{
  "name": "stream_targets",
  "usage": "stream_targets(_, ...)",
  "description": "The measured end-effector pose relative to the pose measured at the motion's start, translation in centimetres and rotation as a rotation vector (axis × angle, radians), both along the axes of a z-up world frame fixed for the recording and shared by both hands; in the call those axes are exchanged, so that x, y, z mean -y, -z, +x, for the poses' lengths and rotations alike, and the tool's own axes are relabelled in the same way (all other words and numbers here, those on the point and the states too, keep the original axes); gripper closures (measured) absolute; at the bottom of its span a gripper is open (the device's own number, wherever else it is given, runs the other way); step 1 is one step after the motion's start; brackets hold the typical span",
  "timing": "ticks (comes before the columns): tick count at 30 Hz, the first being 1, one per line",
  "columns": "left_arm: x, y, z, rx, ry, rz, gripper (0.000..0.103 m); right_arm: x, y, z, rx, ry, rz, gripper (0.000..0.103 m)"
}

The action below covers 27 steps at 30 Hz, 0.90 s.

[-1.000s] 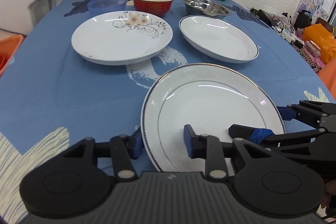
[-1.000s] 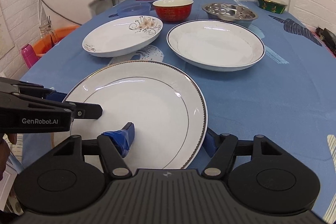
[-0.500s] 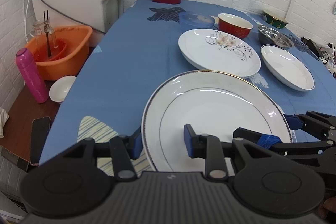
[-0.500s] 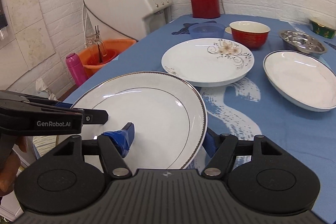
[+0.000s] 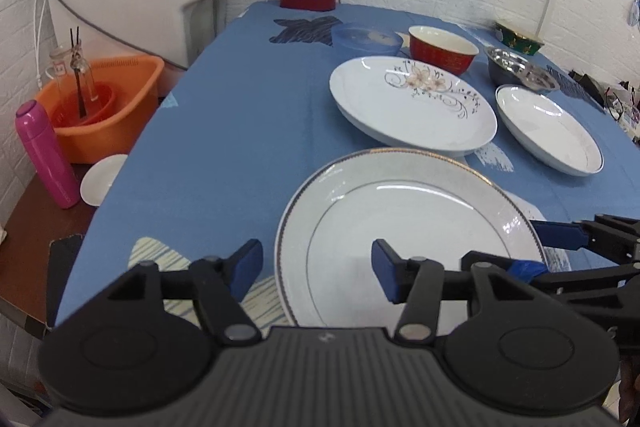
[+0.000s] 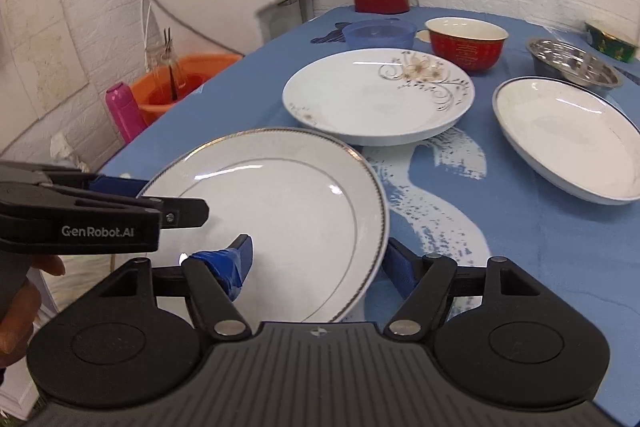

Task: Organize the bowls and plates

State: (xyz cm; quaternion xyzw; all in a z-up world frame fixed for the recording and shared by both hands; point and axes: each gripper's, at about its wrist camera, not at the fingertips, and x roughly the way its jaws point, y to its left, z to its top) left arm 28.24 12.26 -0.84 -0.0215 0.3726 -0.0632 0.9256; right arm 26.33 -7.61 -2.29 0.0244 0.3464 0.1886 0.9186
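Straddling the near left rim of the gold-rimmed plate (image 5: 404,227), the left gripper (image 5: 318,267) has its fingers spread wide, one outside the rim and one over the plate, neither clearly touching it. The right gripper (image 6: 320,259) sits across the plate's near right rim, its fingers likewise apart on either side; whether they press the rim I cannot tell. That plate lies near the front edge of the blue-clothed surface (image 5: 240,115). Farther back sit the floral plate (image 6: 378,95), a deep white plate (image 6: 568,135) to its right, then a red bowl (image 6: 466,43), steel bowl (image 6: 572,61) and blue bowl (image 6: 378,31).
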Motion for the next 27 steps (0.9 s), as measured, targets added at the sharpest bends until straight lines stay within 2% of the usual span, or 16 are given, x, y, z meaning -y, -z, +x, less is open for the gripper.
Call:
stream_targets(3, -0.7, -1.3, 0.6, 0.019, -0.007, -0.030, 0.049, 1.8, -1.9, -0.3, 0.063, 0.072, 0.011, 0.045)
stream_targets(7, -1.2, -3.1, 2.8, 0.045, -0.018, -0.059, 0.049, 2.6, -4.2, 1.4, 0.130, 0.069, -0.022, 0.045)
stream_targets(11, -1.1, -4.3, 5.7, 0.063, -0.026, -0.036, 0.048, 2.6, -5.0, 4.8, 0.173, 0.046, -0.084, 0.045)
stream_targets(18, -0.5, -3.6, 11.6, 0.005, -0.014, -0.077, 0.047, 3.1, -4.1, 12.8, 0.155, 0.052, -0.151, 0.044)
stream_targets(21, 0.0, -2.9, 14.3, -0.042, 0.006, -0.117, 0.047, 3.2, -3.0, 16.0, 0.089, 0.041, -0.163, 0.044)
stream_targets(24, 0.5, -1.9, 16.6, -0.092, 0.039, -0.149, 0.047, 3.4, -1.8, 17.8, 0.028, 0.054, -0.163, 0.044)
stream_targets(27, 1.2, -1.0, 18.0, -0.118, 0.044, -0.143, 0.047, 3.0, -1.1, 18.5, -0.001, 0.031, -0.172, 0.044)
